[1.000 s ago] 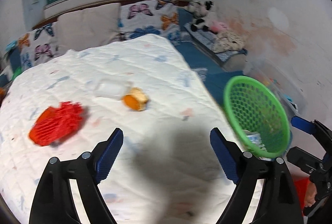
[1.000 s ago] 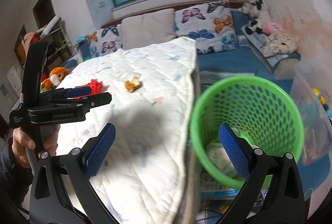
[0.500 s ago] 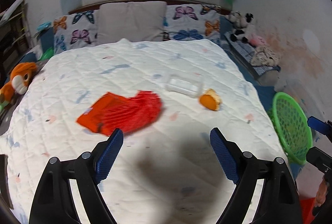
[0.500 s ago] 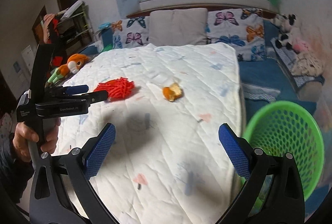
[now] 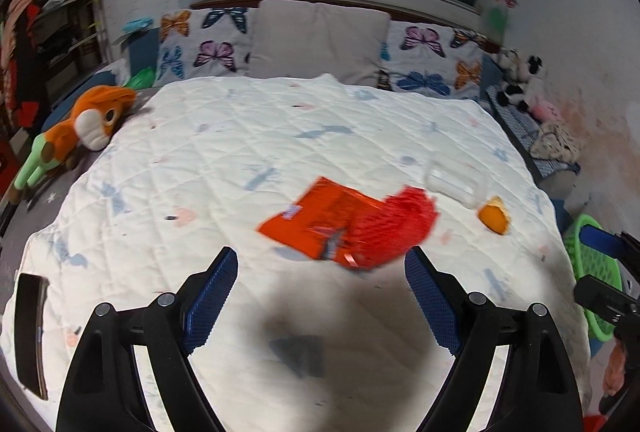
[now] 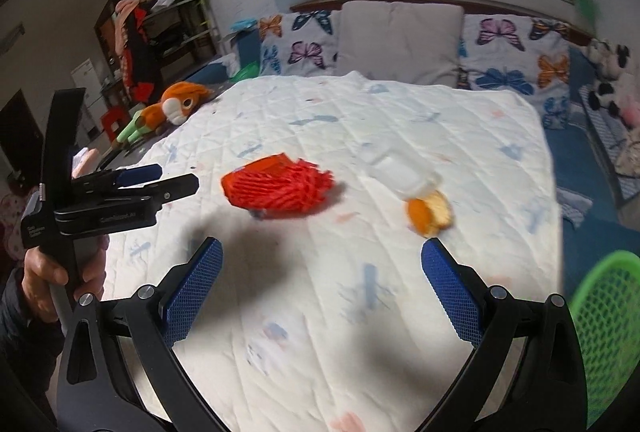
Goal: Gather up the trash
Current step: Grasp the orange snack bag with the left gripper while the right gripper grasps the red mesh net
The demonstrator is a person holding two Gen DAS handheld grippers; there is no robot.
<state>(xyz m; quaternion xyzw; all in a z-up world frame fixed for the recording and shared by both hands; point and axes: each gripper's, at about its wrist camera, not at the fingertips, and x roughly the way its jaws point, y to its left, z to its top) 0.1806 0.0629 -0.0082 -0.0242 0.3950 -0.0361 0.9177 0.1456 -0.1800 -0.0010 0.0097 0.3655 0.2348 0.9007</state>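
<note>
We hold both tongs spread wide with nothing between them, angled down over the bed (image 5: 280,136). Ahead of our left tongs (image 5: 320,296) lie a red wrapper (image 5: 320,220) and red net (image 5: 400,228), touching each other. To their right sit a clear bottle (image 5: 456,184) and orange peel (image 5: 494,218), close together. Our right tongs (image 6: 322,282) hover nearer the peel. The green basket (image 6: 604,332) stands off the bed's right edge.
</note>
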